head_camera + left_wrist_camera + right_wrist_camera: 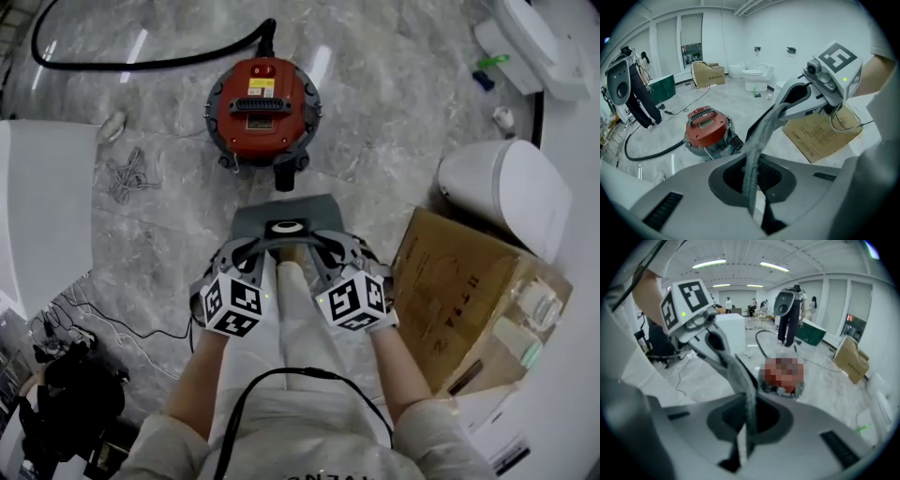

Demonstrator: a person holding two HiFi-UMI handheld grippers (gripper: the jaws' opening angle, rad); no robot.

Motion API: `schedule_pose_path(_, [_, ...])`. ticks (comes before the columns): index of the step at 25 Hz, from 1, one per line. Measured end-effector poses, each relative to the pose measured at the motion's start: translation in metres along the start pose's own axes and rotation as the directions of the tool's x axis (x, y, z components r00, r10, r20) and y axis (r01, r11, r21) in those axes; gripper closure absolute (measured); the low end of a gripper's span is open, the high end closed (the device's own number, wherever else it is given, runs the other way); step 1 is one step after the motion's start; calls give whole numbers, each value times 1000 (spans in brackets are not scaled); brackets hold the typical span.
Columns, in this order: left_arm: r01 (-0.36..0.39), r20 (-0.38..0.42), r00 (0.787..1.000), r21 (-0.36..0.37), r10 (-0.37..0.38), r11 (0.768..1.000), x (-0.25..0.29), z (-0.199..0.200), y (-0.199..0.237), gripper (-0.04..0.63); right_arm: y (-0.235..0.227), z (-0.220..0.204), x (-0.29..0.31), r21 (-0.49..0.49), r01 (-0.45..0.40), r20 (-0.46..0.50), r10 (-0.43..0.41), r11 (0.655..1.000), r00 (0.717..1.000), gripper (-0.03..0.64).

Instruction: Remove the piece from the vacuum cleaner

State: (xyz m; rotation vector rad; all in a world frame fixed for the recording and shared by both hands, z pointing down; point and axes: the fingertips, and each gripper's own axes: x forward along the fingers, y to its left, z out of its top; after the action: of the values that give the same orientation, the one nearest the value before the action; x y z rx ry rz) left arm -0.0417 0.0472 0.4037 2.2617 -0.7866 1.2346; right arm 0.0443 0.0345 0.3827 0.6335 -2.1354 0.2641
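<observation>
A red round vacuum cleaner [263, 108] stands on the marble floor ahead, its black hose [141, 64] curving off to the left. I hold a flat dark grey piece [309, 208] with a white ring on top in the air, nearer to me than the vacuum. My left gripper [246, 255] is shut on its left side and my right gripper [330, 253] on its right side. In the left gripper view the piece [752, 164] runs edge-on from my jaws up to the right gripper [797, 101], with the vacuum [707, 131] below. In the right gripper view the piece [749, 399] reaches the left gripper [712, 345].
A cardboard box [469, 300] lies at my right, with a white toilet [511, 187] beyond it. A white block [42, 206] stands at the left, a bundle of cord [127, 173] beside it. Cables [112, 323] trail over the floor at lower left.
</observation>
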Motion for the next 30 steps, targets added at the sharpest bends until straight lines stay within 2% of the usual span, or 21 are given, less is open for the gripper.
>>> schedule_pose_path(7, [45, 35, 998, 19, -46, 999, -64, 32, -16, 563, 10, 34, -61, -10, -31, 20, 31, 999, 999, 591])
schedule_pose_path(11, [93, 65, 994, -12, -92, 996, -96, 47, -24, 563, 11, 56, -90, 38, -40, 40, 39, 998, 998, 591])
schedule_pose_path(15, [122, 95, 988, -25, -119, 992, -121, 63, -27, 563, 8, 75, -115, 45, -49, 62, 46, 998, 997, 591])
schedule_pose_path(22, [115, 172, 980, -52, -105, 992, -162, 99, -24, 563, 2, 109, -155, 17, -39, 106, 37, 999, 994, 591])
schedule_pose_path(30, [77, 211, 975, -30, -69, 997, -203, 118, -18, 562, 8, 143, -184, 10, -59, 163, 57, 998, 985, 591])
